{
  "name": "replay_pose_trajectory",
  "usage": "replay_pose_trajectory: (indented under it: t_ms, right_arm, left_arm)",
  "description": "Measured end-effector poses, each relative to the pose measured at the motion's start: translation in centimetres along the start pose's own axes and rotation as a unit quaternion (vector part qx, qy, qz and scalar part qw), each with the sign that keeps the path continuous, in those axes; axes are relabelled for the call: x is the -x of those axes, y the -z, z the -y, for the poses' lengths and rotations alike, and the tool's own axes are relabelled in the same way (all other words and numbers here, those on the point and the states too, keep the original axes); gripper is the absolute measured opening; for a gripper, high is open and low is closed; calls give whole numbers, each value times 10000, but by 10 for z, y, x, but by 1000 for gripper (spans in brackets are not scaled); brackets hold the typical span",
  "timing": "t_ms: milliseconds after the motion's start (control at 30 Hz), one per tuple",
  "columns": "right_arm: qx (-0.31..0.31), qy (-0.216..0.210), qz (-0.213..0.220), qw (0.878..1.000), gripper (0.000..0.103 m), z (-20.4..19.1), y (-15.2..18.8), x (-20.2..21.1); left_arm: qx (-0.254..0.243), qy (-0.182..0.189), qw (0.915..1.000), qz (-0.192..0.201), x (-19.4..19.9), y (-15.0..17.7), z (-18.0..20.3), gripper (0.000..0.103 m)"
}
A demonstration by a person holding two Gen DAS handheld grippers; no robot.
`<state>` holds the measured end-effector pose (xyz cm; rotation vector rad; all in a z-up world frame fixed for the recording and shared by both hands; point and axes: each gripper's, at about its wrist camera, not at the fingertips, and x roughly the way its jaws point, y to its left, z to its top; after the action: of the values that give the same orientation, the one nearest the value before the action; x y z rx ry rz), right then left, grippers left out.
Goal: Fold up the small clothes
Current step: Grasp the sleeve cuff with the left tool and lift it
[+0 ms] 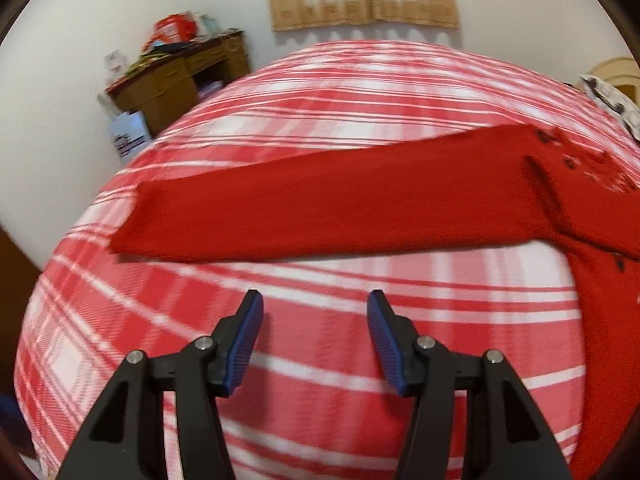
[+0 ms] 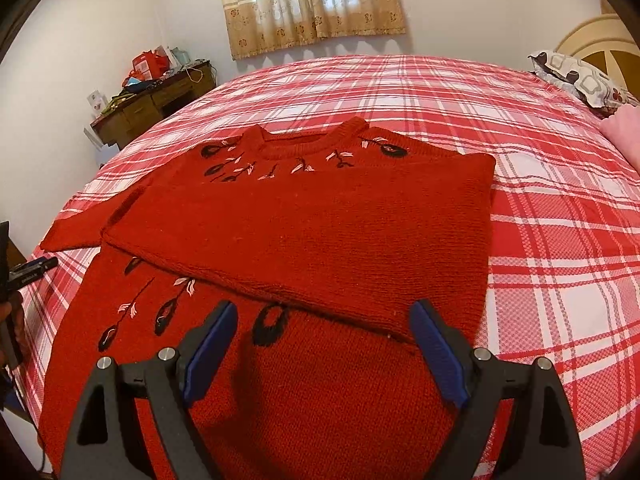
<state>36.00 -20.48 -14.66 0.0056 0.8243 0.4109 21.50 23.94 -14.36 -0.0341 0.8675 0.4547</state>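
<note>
A red knitted sweater with black and pink flower embroidery lies flat on the bed. Its right sleeve is folded across the chest. Its left sleeve lies stretched out to the left across the bedspread. My left gripper is open and empty, above the bedspread just short of that sleeve. My right gripper is open and empty, above the sweater's lower body near the folded sleeve's cuff. The left gripper's tip also shows at the left edge of the right wrist view.
The bed has a red and white plaid bedspread. A patterned pillow and a pink item lie at its far right. A cluttered wooden desk stands by the left wall. A curtained window is behind.
</note>
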Motion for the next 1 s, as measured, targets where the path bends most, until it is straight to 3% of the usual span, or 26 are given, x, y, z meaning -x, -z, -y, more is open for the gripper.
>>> replay_pose_trajectory:
  t_ms: [200, 333, 433, 533, 667, 767, 800, 900, 1000]
  right_arm:
    - [20, 51, -2, 10000, 89, -2, 0, -1]
    - [45, 96, -5, 9999, 89, -5, 0, -1]
    - [55, 118, -6, 9999, 89, -6, 0, -1]
    - [61, 125, -6, 9999, 89, -6, 0, -2]
    - [61, 127, -6, 9999, 89, -6, 0, -2]
    - [62, 141, -9, 9999, 89, -7, 0, -3]
    - [60, 139, -7, 9999, 89, -7, 0, -2]
    - [47, 131, 6, 9999, 89, -7, 0, -2]
    - [45, 134, 11, 9999, 89, -6, 0, -2]
  left_arm:
    - [956, -116, 9951, -228, -18, -3, -64, 57]
    - [1918, 49, 9812, -223, -33, -7, -106, 57]
    - [2379, 179, 9710, -130, -41, -14, -122, 55]
    - [2643, 228, 9642, -61, -51, -21, -129, 54]
    - [2742, 160, 9615, 31, -60, -29, -136, 51]
    - [2806, 36, 9598, 79, -65, -33, -142, 45]
    - [2793, -18, 9602, 93, -65, -34, -144, 39]
    - [2678, -35, 9635, 41, -66, -37, -147, 7]
    - [2571, -68, 9660, 283, -47, -40, -147, 6]
